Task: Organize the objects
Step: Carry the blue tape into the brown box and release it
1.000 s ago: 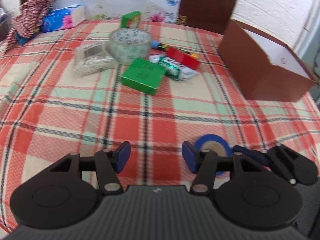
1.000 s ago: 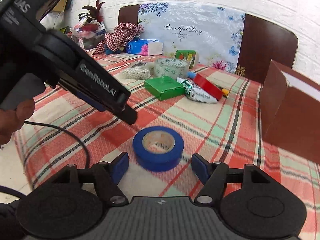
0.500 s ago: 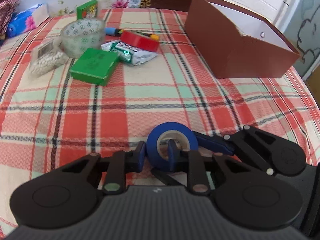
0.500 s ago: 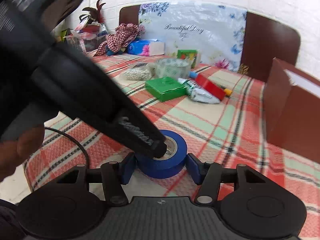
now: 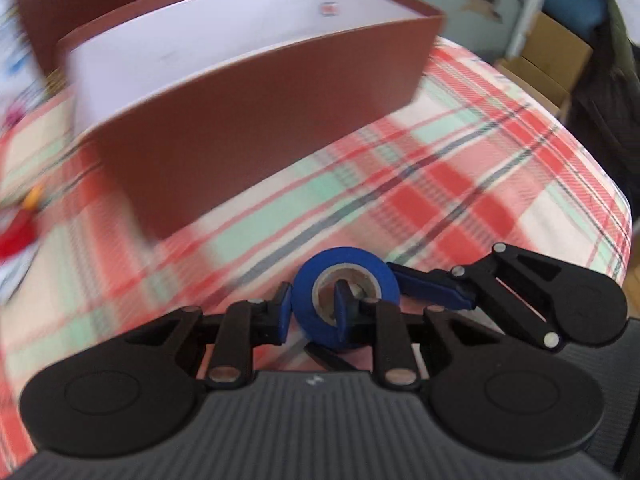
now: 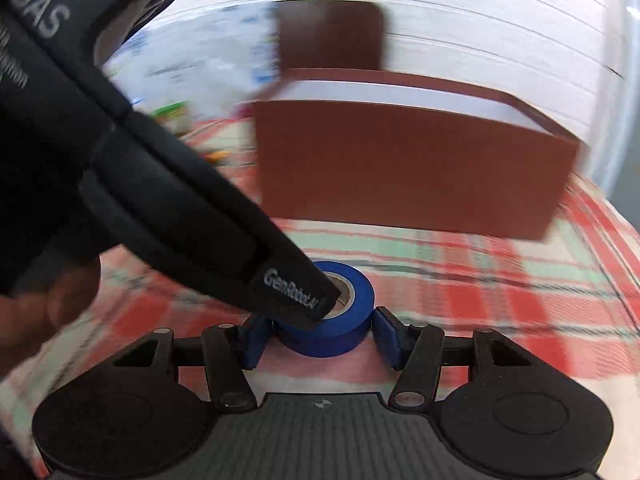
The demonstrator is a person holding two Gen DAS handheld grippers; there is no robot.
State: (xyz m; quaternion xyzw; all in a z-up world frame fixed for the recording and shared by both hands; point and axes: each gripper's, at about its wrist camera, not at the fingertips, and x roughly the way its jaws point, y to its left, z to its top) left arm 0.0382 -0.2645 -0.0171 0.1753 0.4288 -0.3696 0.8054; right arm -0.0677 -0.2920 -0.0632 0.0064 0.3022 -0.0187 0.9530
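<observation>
A blue tape roll (image 5: 345, 288) is held off the plaid tablecloth. My left gripper (image 5: 312, 314) is shut on its wall, one finger outside and one inside the core. My right gripper (image 6: 322, 338) is shut on the same blue tape roll (image 6: 348, 320) across its outer sides; it shows at the right of the left wrist view (image 5: 460, 292). The left gripper's body (image 6: 160, 184) crosses the right wrist view and hides part of the roll. A brown box with a white inside (image 5: 248, 92) stands open just beyond, also in the right wrist view (image 6: 408, 160).
The table's right edge (image 5: 616, 200) is near, with a cardboard box (image 5: 552, 52) on the floor beyond. A red item (image 5: 16, 236) and other blurred objects (image 6: 176, 116) lie to the left of the brown box. A chair back (image 6: 332, 36) stands behind it.
Both grippers, holding the blue tape roll together, have swung right and toward the brown box, which now fills the view. The right gripper has closed tighter on the roll.
</observation>
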